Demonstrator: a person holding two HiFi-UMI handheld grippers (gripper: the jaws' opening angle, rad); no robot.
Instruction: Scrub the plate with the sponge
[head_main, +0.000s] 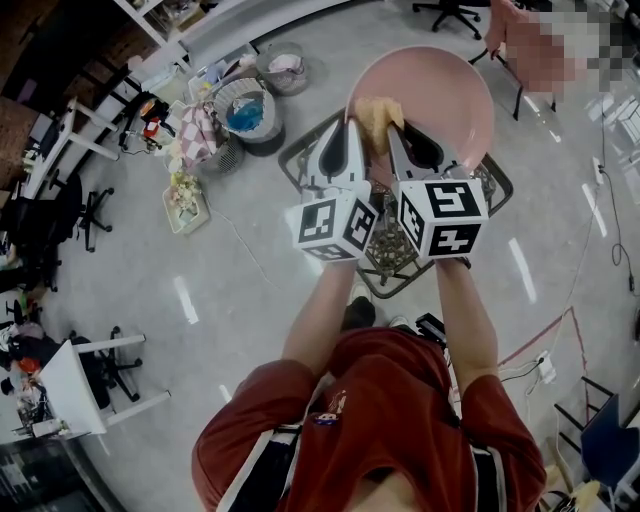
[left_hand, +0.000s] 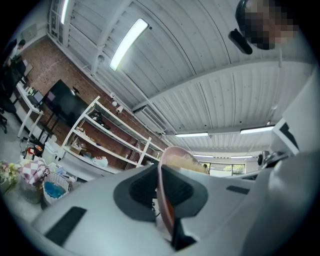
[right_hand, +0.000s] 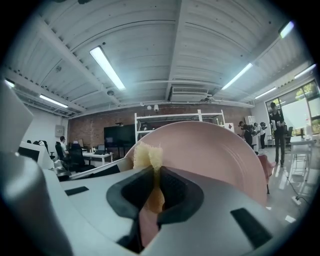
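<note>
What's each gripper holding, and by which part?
Left gripper: the pink plate, clamped on its rim. Right gripper: the sponge, pinched low, its top sticking out.

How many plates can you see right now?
1: the pink plate, held by its rim in the left tool, with the sponge in the right tool at its face. Others may be hidden.
</note>
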